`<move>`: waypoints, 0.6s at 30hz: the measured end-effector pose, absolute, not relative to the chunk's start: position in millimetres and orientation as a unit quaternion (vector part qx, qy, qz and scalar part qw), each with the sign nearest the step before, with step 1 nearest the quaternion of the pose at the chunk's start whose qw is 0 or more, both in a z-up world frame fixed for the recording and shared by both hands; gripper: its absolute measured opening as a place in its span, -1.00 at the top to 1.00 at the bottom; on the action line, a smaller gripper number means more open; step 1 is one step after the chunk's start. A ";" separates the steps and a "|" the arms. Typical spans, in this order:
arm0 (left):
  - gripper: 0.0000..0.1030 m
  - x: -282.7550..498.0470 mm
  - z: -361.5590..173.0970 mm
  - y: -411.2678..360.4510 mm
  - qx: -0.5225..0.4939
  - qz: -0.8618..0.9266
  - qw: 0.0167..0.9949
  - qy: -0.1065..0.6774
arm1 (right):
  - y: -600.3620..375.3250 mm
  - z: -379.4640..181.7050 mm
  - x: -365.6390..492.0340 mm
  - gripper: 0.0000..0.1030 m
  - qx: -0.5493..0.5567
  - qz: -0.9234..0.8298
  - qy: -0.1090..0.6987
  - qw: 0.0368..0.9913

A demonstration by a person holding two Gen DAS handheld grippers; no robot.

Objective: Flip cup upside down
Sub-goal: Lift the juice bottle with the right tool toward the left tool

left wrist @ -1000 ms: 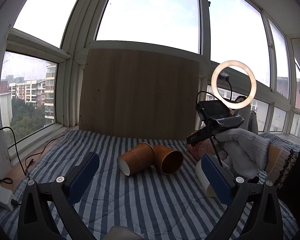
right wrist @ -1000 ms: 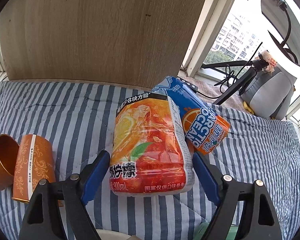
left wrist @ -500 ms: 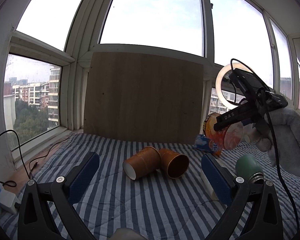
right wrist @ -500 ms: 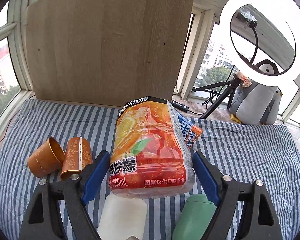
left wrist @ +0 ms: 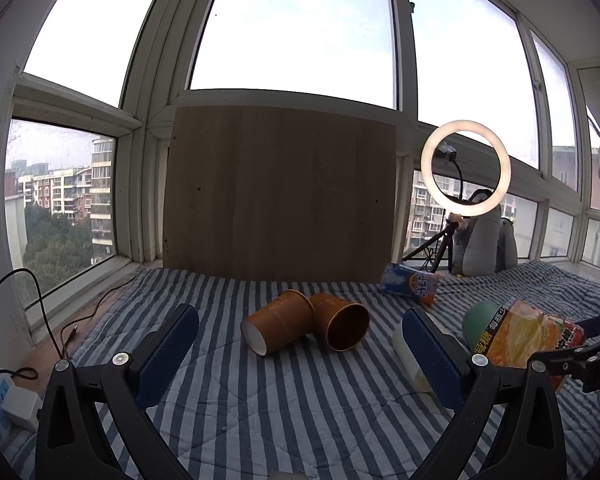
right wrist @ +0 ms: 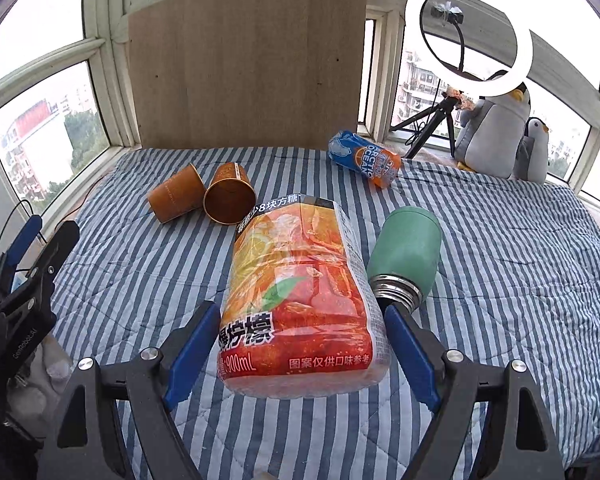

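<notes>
Two orange paper cups lie on their sides, touching, on the striped blanket: one (left wrist: 278,327) (right wrist: 175,199) shows its white base in the left wrist view, the other (left wrist: 342,325) (right wrist: 230,193) shows its open mouth. My left gripper (left wrist: 300,356) is open and empty, a short way in front of them; it also shows at the left edge of the right wrist view (right wrist: 40,248). My right gripper (right wrist: 300,344) is shut on a large orange tea bottle (right wrist: 300,300) (left wrist: 528,336), held at the right, apart from the cups.
A green flask (right wrist: 408,256) lies beside the bottle. A white cup (left wrist: 410,356) lies behind my left gripper's right finger. A blue-orange can (right wrist: 364,158) lies at the back. A wood board (left wrist: 280,192), ring light (left wrist: 466,174) and plush penguins (right wrist: 496,132) stand behind.
My right gripper, with the tea bottle, rose and pulled back from the can, then came down to the right. The left view tilted slightly; the cups have not moved.
</notes>
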State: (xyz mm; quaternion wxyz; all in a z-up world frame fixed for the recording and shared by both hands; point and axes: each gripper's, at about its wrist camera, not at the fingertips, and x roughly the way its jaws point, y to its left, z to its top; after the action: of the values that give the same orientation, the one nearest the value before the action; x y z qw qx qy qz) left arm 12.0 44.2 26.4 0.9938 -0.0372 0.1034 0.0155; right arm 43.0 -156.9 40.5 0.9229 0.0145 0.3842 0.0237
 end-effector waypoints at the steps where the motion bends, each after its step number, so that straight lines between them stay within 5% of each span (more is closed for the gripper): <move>1: -1.00 9.0 25.9 42.4 -0.032 0.011 0.994 0.104 | -157.0 35.3 36.4 -0.58 0.022 0.027 0.386 0.922; 18: -1.00 -31.7 0.7 15.2 0.041 -0.053 0.988 0.142 | -141.4 -21.4 12.0 -0.60 0.058 0.062 0.398 0.914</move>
State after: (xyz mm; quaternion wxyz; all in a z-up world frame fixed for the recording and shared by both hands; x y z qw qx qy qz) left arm -31.7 15.2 0.7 0.9877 0.0409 0.1416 -0.0528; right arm 12.0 -141.4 -21.4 0.9135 0.0583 0.3978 0.0619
